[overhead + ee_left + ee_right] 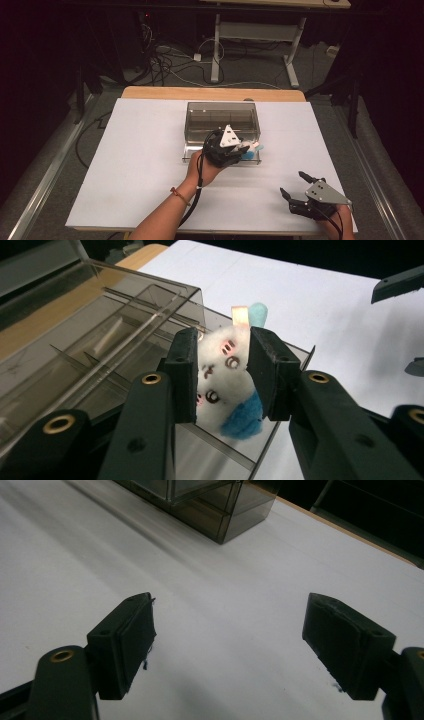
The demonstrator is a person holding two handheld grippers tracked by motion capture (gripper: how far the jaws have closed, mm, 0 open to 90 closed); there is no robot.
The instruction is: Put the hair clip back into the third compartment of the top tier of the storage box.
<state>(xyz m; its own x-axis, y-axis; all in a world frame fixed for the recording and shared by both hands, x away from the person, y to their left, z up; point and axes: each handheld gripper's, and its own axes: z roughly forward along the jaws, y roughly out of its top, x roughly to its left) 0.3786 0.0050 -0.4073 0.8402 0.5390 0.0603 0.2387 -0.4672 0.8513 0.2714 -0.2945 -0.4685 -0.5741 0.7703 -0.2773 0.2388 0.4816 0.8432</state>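
Note:
A small white plush toy [218,390] with pink marks, a blue patch and a pale blue ear sits between the pads of my left gripper [223,371]. Both pads touch its sides. The toy hangs over the front compartment of a smoky clear plastic box [100,345]. In the high view the left gripper [246,148] is at the box's [222,120] front right part, with the toy [254,147] at its tips. My right gripper [291,183] rests near the table's front right corner, jaws wide apart. Nothing lies between them in the right gripper view [230,645].
The box has inner dividers and stands in the middle of a white sheet [140,165] that covers a wooden table [150,93]. Cables and a desk's legs [216,50] lie on the floor beyond the far edge.

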